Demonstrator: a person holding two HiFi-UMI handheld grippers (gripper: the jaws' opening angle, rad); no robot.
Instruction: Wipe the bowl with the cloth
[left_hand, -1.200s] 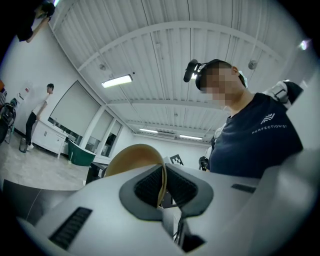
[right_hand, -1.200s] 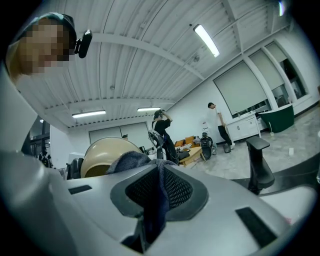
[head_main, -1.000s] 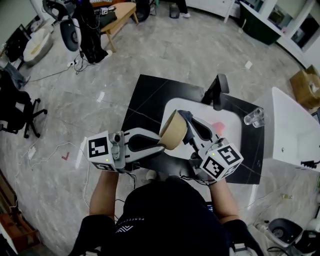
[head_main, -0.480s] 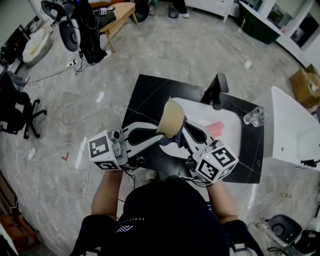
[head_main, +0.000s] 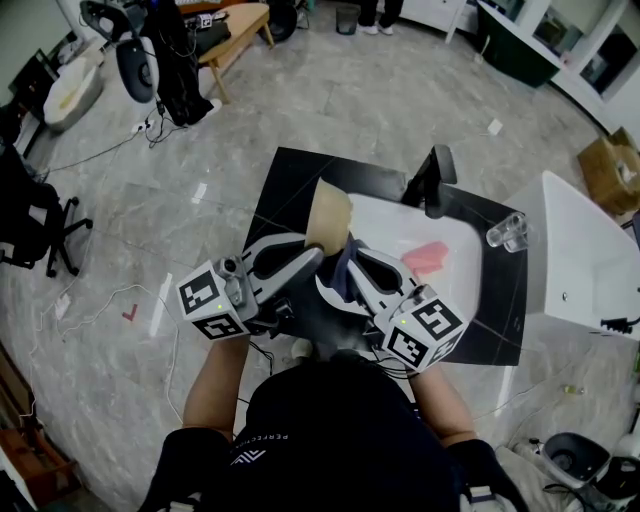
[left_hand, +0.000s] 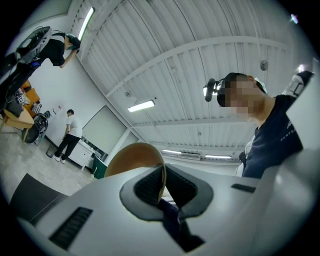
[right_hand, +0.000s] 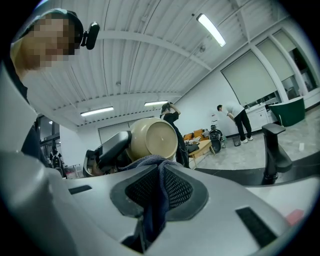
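A tan bowl (head_main: 328, 215) is held up over the black table, tilted on edge. My left gripper (head_main: 316, 254) is shut on its rim; in the left gripper view the rim (left_hand: 161, 177) is pinched between the pads and the bowl (left_hand: 131, 157) rises beyond them. My right gripper (head_main: 346, 268) is shut on a dark blue cloth (head_main: 342, 276), just right of the bowl. In the right gripper view the cloth (right_hand: 158, 196) hangs bunched between the pads, and the bowl's underside (right_hand: 153, 139) faces me just beyond it, held by the left gripper (right_hand: 107, 150).
A white board (head_main: 400, 222) lies on the black table (head_main: 290, 180) with a pink sponge (head_main: 430, 257) on it. A black stand (head_main: 436, 180) rises at its far edge, clear glasses (head_main: 508, 233) to the right. A white table (head_main: 585, 265) stands further right.
The bowl has moved up and to the left and turned more edge-on. The right gripper with the cloth has followed it leftward, below the bowl.
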